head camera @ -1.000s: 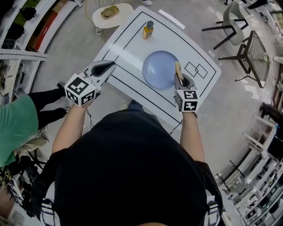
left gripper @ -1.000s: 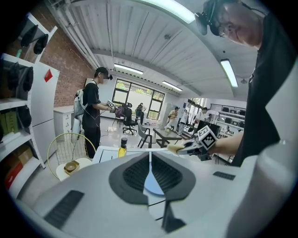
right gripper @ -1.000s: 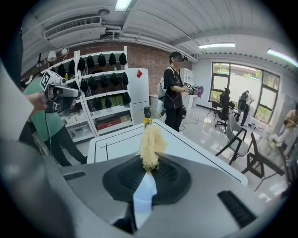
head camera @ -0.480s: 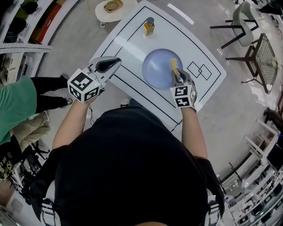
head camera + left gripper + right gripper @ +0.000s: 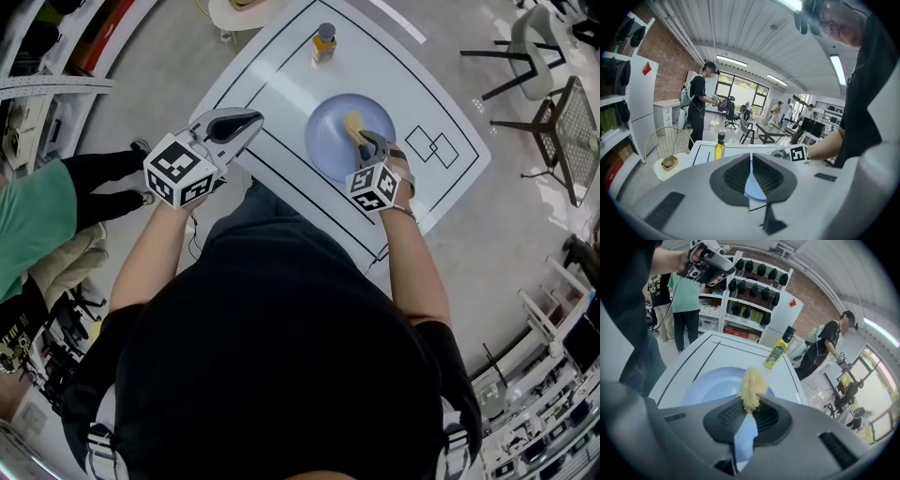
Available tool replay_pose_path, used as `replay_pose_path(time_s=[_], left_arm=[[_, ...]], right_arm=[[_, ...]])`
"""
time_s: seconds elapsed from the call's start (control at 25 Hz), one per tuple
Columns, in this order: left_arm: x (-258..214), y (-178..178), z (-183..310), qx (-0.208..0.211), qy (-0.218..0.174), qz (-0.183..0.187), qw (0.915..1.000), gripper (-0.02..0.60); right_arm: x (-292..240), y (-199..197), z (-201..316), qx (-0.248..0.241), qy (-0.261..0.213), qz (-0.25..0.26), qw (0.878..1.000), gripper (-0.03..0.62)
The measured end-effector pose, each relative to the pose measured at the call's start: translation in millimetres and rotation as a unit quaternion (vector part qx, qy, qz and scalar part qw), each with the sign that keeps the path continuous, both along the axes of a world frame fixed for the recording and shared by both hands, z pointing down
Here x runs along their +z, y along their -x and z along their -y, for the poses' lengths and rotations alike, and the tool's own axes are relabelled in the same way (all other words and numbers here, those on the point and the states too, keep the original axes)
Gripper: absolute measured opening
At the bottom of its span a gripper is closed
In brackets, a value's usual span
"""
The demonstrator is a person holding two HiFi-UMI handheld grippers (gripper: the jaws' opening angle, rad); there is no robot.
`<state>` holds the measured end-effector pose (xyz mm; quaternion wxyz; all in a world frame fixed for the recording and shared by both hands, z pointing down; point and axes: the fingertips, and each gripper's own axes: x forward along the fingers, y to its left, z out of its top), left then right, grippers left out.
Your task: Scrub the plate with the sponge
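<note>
Yellow sponge [image 5: 353, 125] is pinched between the jaws of the right gripper [image 5: 364, 142], over the pale blue plate [image 5: 328, 142] at the middle of the white table [image 5: 281, 80]. The left gripper [image 5: 246, 122] hovers clenched and empty at the table's left edge. A yellow bottle [image 5: 324, 42] stands at the far side.

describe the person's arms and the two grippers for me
The left gripper and right gripper match: light grey, wedge-shaped shells tapering toward the tips, with black ribbed pads inside. Each carries a white cube printed with black square markers at its rear. The person wears a black short-sleeved top, forearms bare below the sleeves.
</note>
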<state>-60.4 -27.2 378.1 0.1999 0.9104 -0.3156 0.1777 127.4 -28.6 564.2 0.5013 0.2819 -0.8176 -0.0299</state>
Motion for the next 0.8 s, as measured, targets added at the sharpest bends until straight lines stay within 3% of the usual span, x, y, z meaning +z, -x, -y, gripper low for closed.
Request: replay_pose_path(time_s=[0.4,0.6,0.8], left_arm=[[11,-1,8,0.019,0.012,-0.010,0.9997,0.021],[28,4,16,0.030,0.028,-0.019,0.9990,0.021],[40,7,26,0.032,0.037,-0.034,0.9982,0.021]], right_arm=[[41,27,-10,-0.073,-0.006,-0.067,0.995,0.028],[62,40,-13,-0.124,-0.032,-0.128,0.983,0.028],[79,48,-20,-0.151,-0.024,-0.152,0.976,0.028]])
